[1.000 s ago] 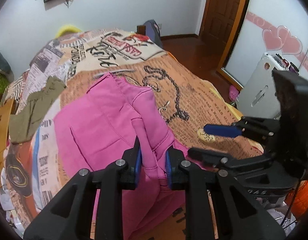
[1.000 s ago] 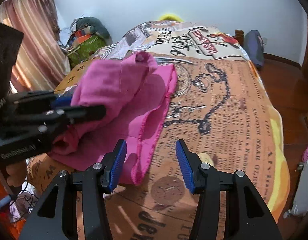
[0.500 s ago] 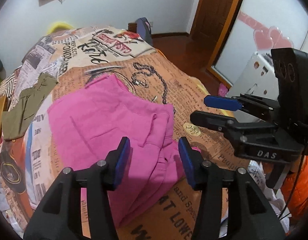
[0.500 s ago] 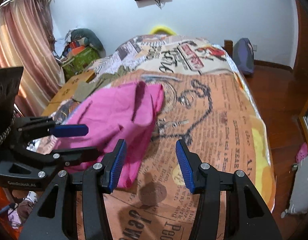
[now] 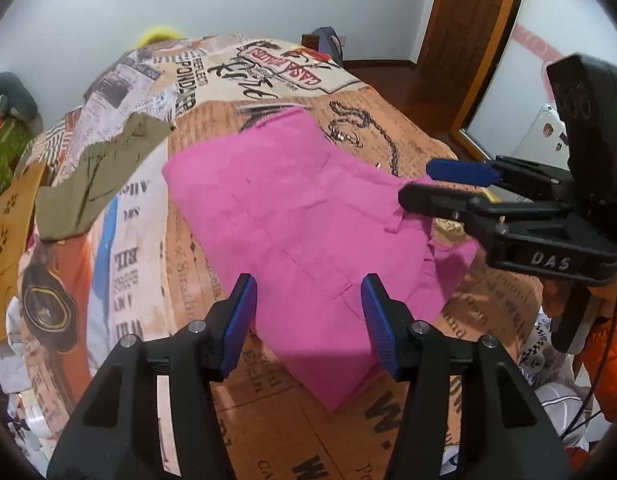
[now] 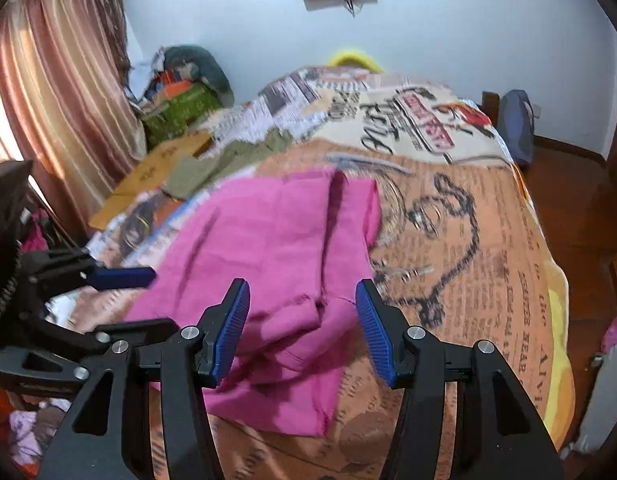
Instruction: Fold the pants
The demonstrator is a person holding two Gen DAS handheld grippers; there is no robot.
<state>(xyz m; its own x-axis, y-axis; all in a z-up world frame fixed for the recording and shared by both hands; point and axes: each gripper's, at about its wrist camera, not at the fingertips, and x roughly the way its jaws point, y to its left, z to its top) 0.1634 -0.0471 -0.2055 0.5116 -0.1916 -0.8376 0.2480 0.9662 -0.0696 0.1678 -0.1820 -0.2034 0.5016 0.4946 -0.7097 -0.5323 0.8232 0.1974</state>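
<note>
The pink pants lie folded on the bed (loud newspaper print); the left tool, jaws just opening, and the right tool hang apart, empty.

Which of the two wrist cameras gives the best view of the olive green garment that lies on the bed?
The left wrist view: the olive green garment is sharp there, with its whole outline spread on the bed cover left of the pink pants. In the right wrist view the garment looks smaller and blurred.
</note>
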